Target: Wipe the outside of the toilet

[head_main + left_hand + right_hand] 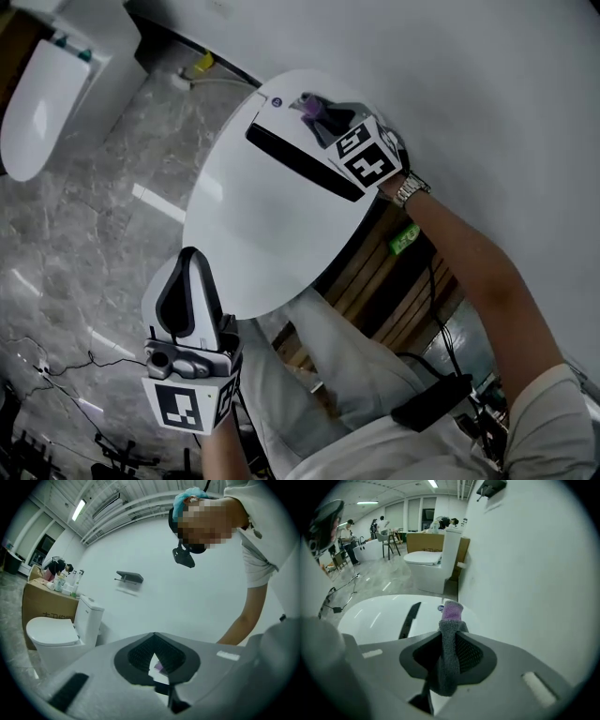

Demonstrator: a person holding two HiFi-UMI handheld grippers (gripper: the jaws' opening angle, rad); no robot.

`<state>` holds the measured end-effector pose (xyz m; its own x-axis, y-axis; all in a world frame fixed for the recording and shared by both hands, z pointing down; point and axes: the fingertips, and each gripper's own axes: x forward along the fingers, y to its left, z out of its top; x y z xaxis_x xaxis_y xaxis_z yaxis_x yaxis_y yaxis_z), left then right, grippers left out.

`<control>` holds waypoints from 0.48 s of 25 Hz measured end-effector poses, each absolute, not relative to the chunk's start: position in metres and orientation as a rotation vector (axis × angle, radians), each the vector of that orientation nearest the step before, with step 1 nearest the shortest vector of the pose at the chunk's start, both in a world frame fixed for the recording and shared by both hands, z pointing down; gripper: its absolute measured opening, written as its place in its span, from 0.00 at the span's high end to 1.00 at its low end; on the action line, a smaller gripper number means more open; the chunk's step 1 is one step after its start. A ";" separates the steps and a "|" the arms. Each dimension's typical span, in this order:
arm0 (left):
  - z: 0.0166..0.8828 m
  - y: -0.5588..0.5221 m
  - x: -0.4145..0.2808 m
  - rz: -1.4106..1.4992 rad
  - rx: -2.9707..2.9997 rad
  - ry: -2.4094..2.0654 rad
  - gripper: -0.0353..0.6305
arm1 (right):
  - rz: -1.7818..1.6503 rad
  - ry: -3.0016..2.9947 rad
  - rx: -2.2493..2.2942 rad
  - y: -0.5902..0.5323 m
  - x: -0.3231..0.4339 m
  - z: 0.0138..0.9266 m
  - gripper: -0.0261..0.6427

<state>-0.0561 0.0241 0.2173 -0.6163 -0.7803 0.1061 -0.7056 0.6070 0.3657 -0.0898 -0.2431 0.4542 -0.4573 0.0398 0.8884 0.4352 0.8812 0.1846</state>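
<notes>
The white toilet (272, 225) has its lid down, with a black strip (300, 164) across the rear of the lid. My right gripper (323, 117) is at the back of the toilet, close to the wall, shut on a grey cloth with a purple end (314, 108). In the right gripper view the cloth (450, 644) stands up between the jaws of the right gripper (450, 630), above the lid (379, 616). My left gripper (190, 267) hangs at the toilet's front edge, jaws together and holding nothing. In its own view the left gripper (154, 641) points at the wall.
The white wall (487, 112) runs right behind the toilet. A second white toilet (37, 103) stands to the side on the grey marble floor (84, 234), also seen as the neighbouring toilet (56, 634) (426, 566). Cables (56, 370) lie on the floor.
</notes>
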 end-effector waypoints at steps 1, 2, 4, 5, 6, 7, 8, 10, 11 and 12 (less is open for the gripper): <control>0.219 0.024 -0.056 -0.420 1.209 -2.582 0.94 | -0.470 -1.998 -0.324 -0.256 -0.097 0.458 0.83; 0.221 0.024 -0.057 -0.415 1.201 -2.583 0.94 | -0.465 -1.989 -0.302 -0.267 -0.103 0.463 0.83; 0.227 0.027 -0.059 -0.399 1.187 -2.585 0.94 | -0.479 -1.979 -0.254 -0.286 -0.116 0.469 0.83; 0.229 0.029 -0.059 -0.392 1.182 -2.586 0.94 | -0.504 -1.974 -0.226 -0.296 -0.122 0.471 0.83; 0.232 0.033 -0.059 -0.388 1.175 -2.587 0.94 | -0.538 -1.965 -0.195 -0.306 -0.126 0.473 0.83; 0.234 0.036 -0.058 -0.385 1.167 -2.588 0.94 | -0.575 -1.955 -0.161 -0.315 -0.129 0.475 0.83; 0.235 0.041 -0.057 -0.385 1.155 -2.590 0.94 | -0.606 -1.943 -0.128 -0.323 -0.131 0.476 0.83; 0.238 0.050 -0.053 -0.390 1.129 -2.595 0.94 | -0.636 -1.922 -0.083 -0.332 -0.130 0.479 0.83; 0.240 0.055 -0.050 -0.393 1.120 -2.598 0.94 | -0.638 -1.916 -0.080 -0.332 -0.128 0.481 0.83; 0.242 0.060 -0.047 -0.397 1.115 -2.601 0.94 | -0.638 -1.913 -0.087 -0.328 -0.126 0.483 0.83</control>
